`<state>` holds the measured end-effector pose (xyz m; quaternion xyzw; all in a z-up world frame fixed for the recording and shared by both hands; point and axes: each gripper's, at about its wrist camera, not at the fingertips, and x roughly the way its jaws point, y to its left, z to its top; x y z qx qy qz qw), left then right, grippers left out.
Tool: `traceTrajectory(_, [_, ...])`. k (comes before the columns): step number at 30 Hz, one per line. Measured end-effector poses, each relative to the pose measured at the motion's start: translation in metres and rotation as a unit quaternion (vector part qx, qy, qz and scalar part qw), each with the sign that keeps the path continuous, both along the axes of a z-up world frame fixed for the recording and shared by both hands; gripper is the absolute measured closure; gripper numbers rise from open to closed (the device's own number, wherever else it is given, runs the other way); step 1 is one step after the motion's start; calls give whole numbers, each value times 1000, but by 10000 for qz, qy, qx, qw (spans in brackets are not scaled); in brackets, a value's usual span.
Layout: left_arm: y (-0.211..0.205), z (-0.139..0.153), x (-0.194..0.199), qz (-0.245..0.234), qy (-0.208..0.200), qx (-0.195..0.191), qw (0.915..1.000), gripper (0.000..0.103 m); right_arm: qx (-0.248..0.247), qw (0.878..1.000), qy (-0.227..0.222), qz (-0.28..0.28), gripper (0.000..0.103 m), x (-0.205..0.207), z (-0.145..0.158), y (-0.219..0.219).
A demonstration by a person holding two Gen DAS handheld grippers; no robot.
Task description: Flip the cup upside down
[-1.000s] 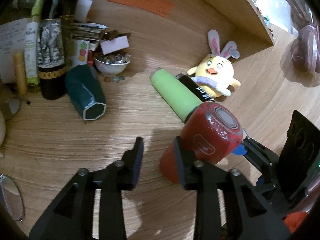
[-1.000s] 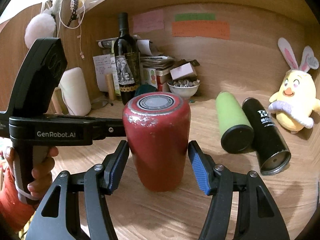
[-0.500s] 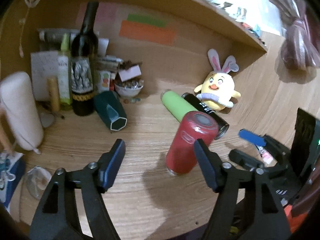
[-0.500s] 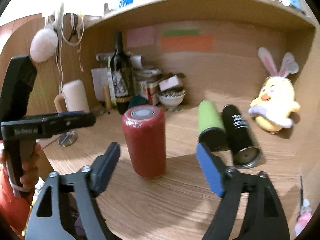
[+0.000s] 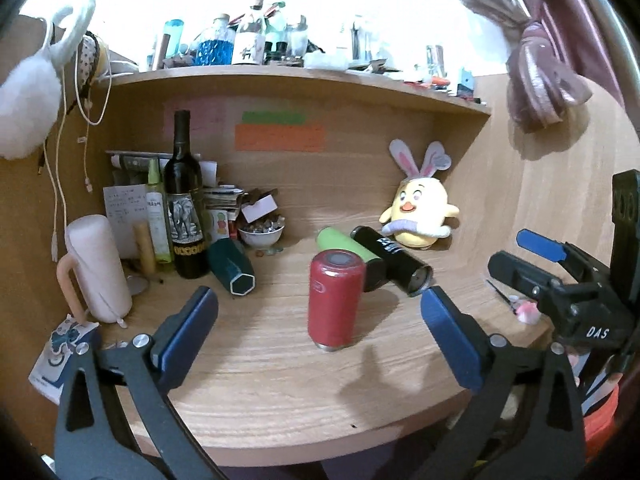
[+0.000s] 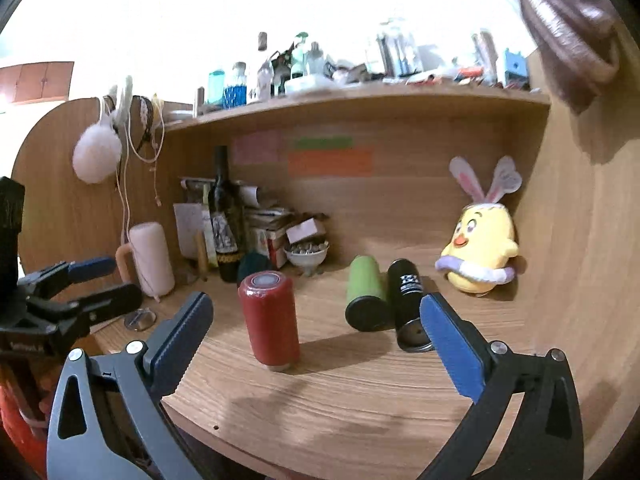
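red cup (image 5: 336, 300) stands vertical, base up, on the desk (image 5: 280, 380), ahead of both spread-open, empty grippers, left gripper (image 5: 320, 344) and right gripper (image 6: 316, 340).

The left tool (image 5: 318, 336) has dark grey triangular arms with cut-outs, silver screws and ribbed blue pads. The right tool (image 6: 316, 334) matches it; its black body carries white "DAS" lettering. At 8 o'clock, an orange-red sleeve (image 6: 16, 432) shows.

Bare desk (image 5: 280, 380) fronts the red cup (image 5: 335, 300); green tumbler (image 5: 348, 246) and black tumbler (image 5: 394, 266) crowd behind.
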<state>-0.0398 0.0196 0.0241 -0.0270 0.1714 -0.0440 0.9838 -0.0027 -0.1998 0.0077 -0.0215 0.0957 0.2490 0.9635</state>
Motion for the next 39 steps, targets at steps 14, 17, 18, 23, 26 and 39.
traceTrajectory(14, [-19,-2,-30,177,-177,111,9996,0,49,9998,-174,-16,0,-31,0,-5])
traceTrajectory(17, [-18,-2,-29,168,-167,89,9997,0,68,9999,-125,-6,0,-29,-1,-5])
traceTrajectory(18, [-18,-2,-28,167,-162,71,9997,0,67,9999,-121,-7,0,-29,-1,-5])
traceTrajectory(23, [-15,-3,-26,167,-134,20,9998,0,55,9999,-129,-46,0,-29,-2,-5])
traceTrajectory(26, [-15,-3,-26,171,-132,17,9998,0,55,9999,-130,-54,0,-29,-2,-4])
traceTrajectory(39, [-18,-3,-30,162,-198,79,9996,0,60,9999,-126,-32,0,-29,-2,-5])
